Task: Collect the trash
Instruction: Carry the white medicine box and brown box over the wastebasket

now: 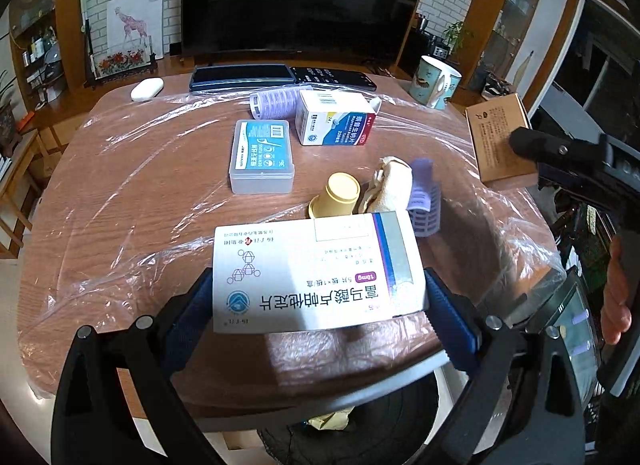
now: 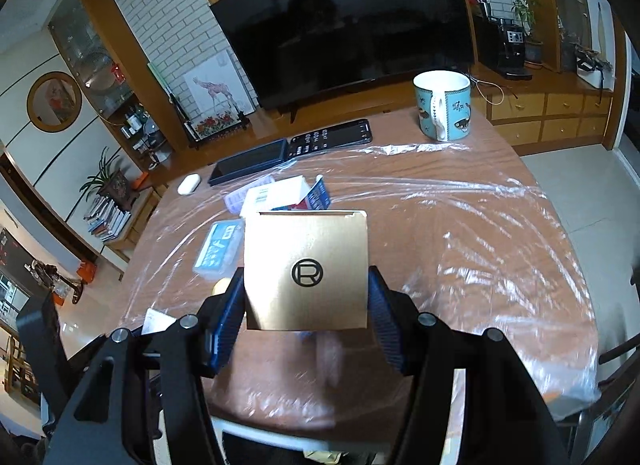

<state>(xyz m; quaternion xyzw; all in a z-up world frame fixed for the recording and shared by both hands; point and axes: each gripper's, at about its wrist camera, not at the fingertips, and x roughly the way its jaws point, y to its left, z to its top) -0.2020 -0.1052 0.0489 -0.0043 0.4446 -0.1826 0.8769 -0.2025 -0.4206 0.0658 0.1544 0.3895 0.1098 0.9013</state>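
Left tool [image 1: 320, 305]: your blue pads clamp the white pill box [image 1: 316, 273] by its two side edges, held flat above the near edge of the desk [image 1: 120, 201].
Floss case [image 1: 262, 157]: lies flat on the plastic sheet [image 1: 160, 145], left of centre.
Medicine carton [image 1: 334, 117]: stands just behind and right of the floss case, one flap open.
Yellow cup [image 1: 338, 195]: tipped on its side, right behind the pill box.
Crumpled tissue [image 1: 390, 181]: touching the cup on its right.
Purple roller [image 1: 424, 201]: just beside the tissue, further right.
Mug [image 1: 438, 81]: upright at the far right corner of the desk.
Right tool [image 2: 306, 305]: your pads grip the gold box [image 2: 306, 269] by its sides, held above the near part of the desk; in your left view it hangs off to the right of the desk.
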